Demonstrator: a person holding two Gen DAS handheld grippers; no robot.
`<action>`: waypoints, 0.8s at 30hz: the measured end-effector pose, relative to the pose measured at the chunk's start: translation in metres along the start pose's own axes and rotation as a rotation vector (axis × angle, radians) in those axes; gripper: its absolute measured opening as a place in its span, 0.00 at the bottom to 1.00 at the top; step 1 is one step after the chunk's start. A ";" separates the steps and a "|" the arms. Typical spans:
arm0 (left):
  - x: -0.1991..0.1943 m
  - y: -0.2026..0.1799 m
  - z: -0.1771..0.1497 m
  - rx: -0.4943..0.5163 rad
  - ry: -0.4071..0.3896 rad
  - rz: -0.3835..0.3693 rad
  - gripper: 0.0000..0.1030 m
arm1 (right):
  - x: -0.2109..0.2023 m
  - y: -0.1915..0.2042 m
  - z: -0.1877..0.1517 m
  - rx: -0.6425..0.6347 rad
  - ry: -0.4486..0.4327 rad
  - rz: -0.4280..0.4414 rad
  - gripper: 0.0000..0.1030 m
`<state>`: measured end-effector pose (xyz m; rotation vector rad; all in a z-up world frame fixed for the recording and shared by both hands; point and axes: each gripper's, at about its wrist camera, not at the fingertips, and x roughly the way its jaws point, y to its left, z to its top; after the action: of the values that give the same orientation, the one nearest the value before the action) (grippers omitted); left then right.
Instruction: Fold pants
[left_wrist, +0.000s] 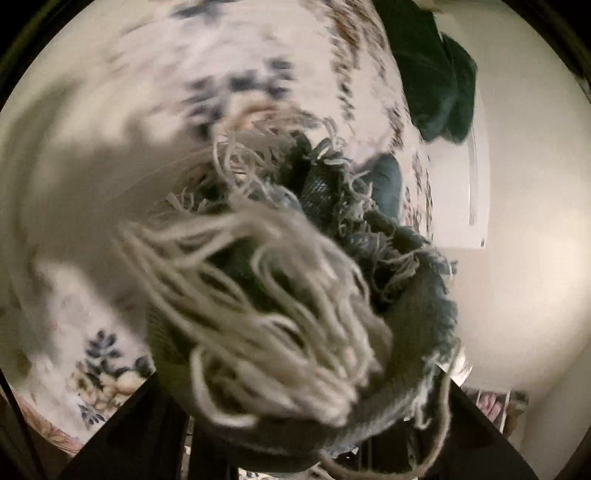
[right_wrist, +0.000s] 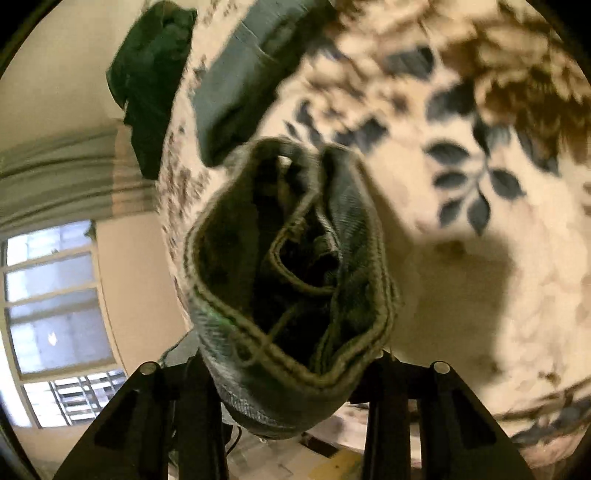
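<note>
Faded blue-grey denim pants (right_wrist: 288, 280) hang bunched above floral-print bed (right_wrist: 480, 229). Left gripper (left_wrist: 295, 417) clamps frayed, stringy hem (left_wrist: 266, 295); right gripper (right_wrist: 291, 398) clamps stitched hem. Denim likely heavy, limp, non-slip; seamed hems look the firmest hold.

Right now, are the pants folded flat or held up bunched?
Held up bunched: the pants gape open in the right gripper; the frayed hem dangles from the left gripper.
</note>
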<state>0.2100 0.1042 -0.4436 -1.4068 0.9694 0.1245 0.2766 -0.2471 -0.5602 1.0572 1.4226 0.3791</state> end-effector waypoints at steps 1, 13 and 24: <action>0.000 -0.013 0.005 0.016 0.021 -0.003 0.20 | -0.006 0.009 0.002 0.006 -0.020 0.009 0.37; 0.049 -0.193 0.059 0.212 0.108 -0.074 0.20 | -0.086 0.113 0.092 0.051 -0.243 0.148 0.36; 0.197 -0.299 0.142 0.391 0.131 -0.072 0.20 | -0.072 0.170 0.265 -0.065 -0.374 0.155 0.36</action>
<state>0.5840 0.0691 -0.3579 -1.0955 0.9867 -0.2046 0.5676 -0.3096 -0.4339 1.1220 0.9942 0.3172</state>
